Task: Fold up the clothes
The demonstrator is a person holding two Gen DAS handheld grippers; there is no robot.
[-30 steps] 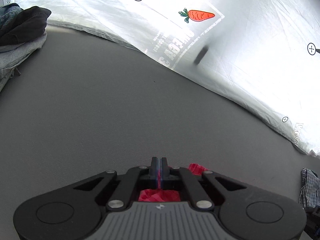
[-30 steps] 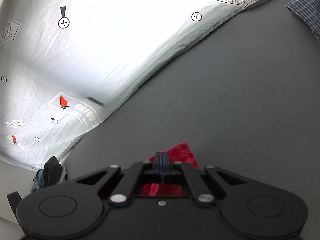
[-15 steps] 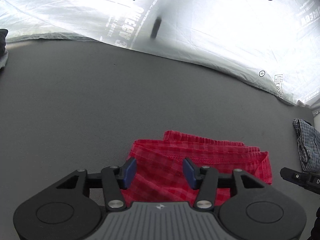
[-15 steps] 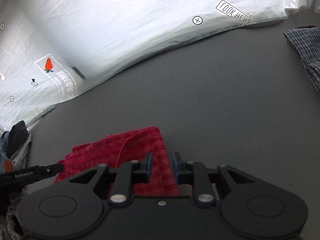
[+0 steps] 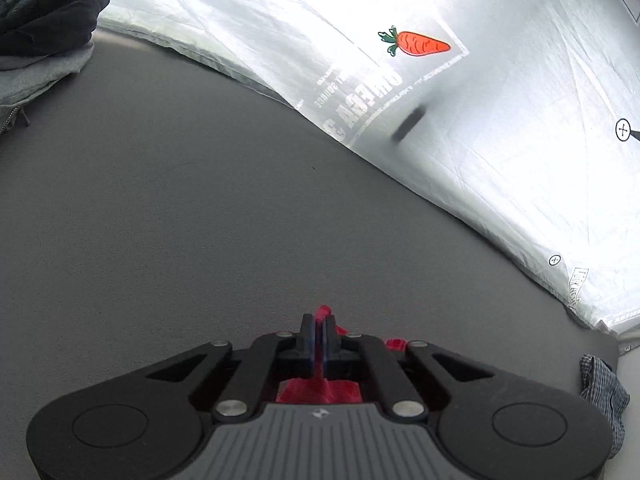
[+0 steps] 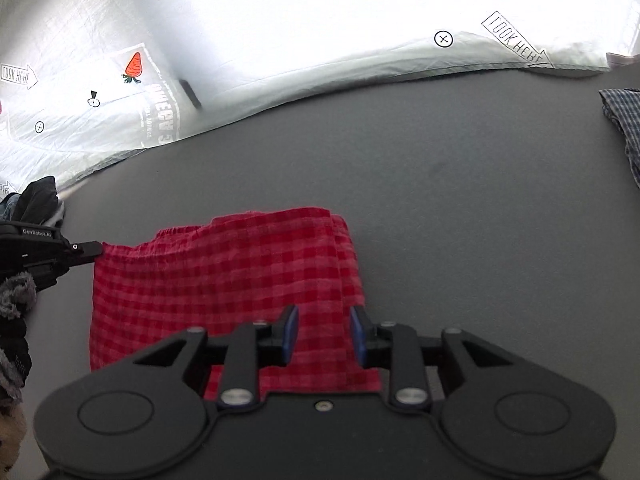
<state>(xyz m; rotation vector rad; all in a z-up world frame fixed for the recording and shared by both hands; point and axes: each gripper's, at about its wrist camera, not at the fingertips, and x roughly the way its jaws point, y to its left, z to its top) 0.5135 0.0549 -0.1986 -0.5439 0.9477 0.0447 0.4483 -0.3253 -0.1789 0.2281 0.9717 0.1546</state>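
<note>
The red checked garment [image 6: 228, 280] lies folded flat on the grey table [image 6: 460, 208], its edges doubled along the right side. The left gripper [image 5: 319, 334] is pinched tight on the cloth's left corner; only red slivers show between and beneath its fingers. The right gripper [image 6: 324, 334] stands wide apart above the near edge, gripping nothing. Its housing hides the garment's nearest part.

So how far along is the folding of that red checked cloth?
Partly done, it seems. The red checked cloth already lies doubled on the grey table. In hand: the left hand-held gripper is shut on the cloth's corner, while the right hand-held gripper is open over it. Left to do: probably another fold, then the pile of dark clothes and the blue plaid garment.
</note>
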